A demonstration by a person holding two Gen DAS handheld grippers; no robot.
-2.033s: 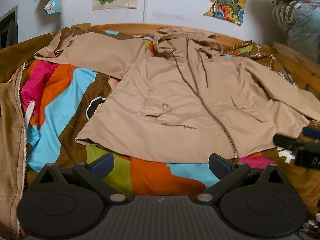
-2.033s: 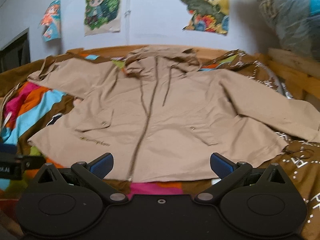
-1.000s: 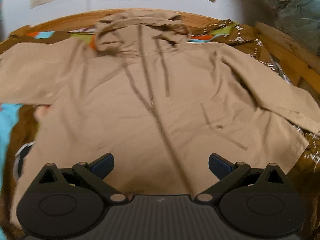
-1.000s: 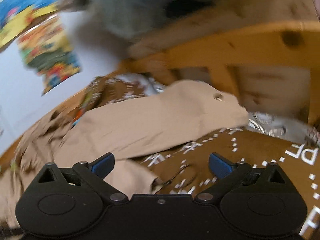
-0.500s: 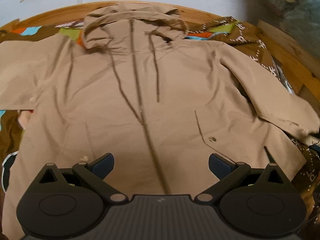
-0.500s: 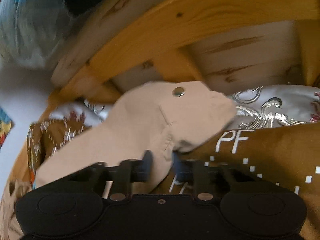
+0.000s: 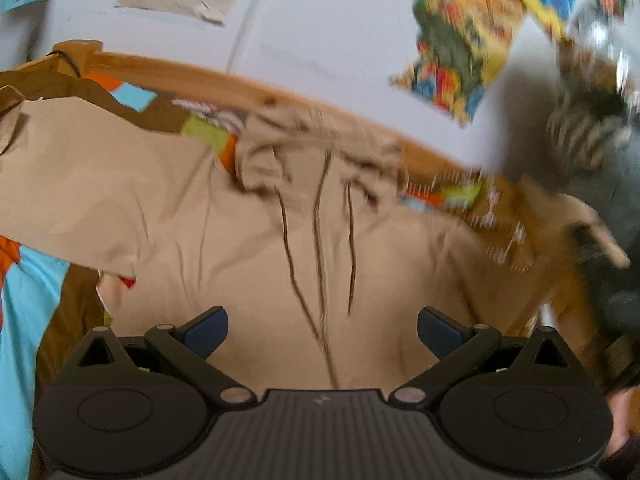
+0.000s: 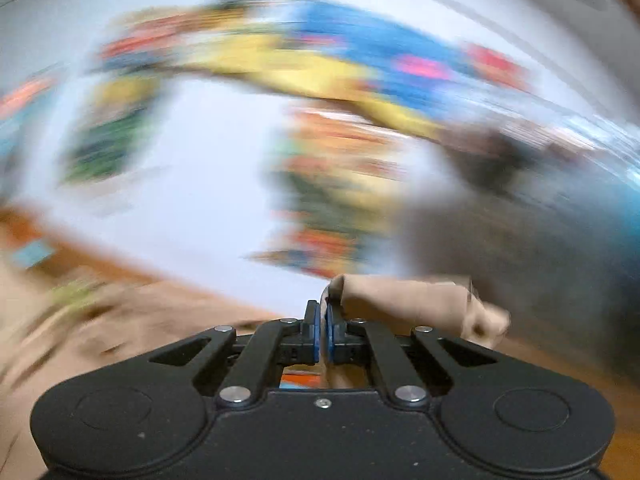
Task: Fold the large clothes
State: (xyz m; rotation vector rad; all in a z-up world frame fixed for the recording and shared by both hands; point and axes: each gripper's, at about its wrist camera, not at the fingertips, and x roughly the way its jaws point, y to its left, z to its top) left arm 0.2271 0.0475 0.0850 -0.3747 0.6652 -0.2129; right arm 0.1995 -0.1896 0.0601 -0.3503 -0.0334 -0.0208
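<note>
A tan hooded jacket (image 7: 248, 240) lies face up on the bed, zip and drawstrings running down its middle, hood (image 7: 316, 140) toward the headboard. My left gripper (image 7: 322, 330) hovers open over the jacket's chest with nothing between its fingers. At the right edge of the left wrist view the jacket's right sleeve (image 7: 576, 216) is raised off the bed. In the right wrist view my right gripper (image 8: 324, 330) is shut on that sleeve's cuff (image 8: 408, 300), which sticks out to the right of the pads. That view is heavily blurred.
A patterned bedspread (image 7: 28, 280) in blue, orange and brown covers the bed. A wooden headboard (image 7: 208, 80) runs along the white wall with posters (image 7: 460, 48). A dark bundle (image 7: 592, 136) sits at the far right. A dark sleeve or strap (image 7: 612, 320) shows at the right edge.
The right gripper has closed on the sleeve cuff and swung it up off the bed, now facing the wall. The left gripper has tilted upward and moved nearer the hood.
</note>
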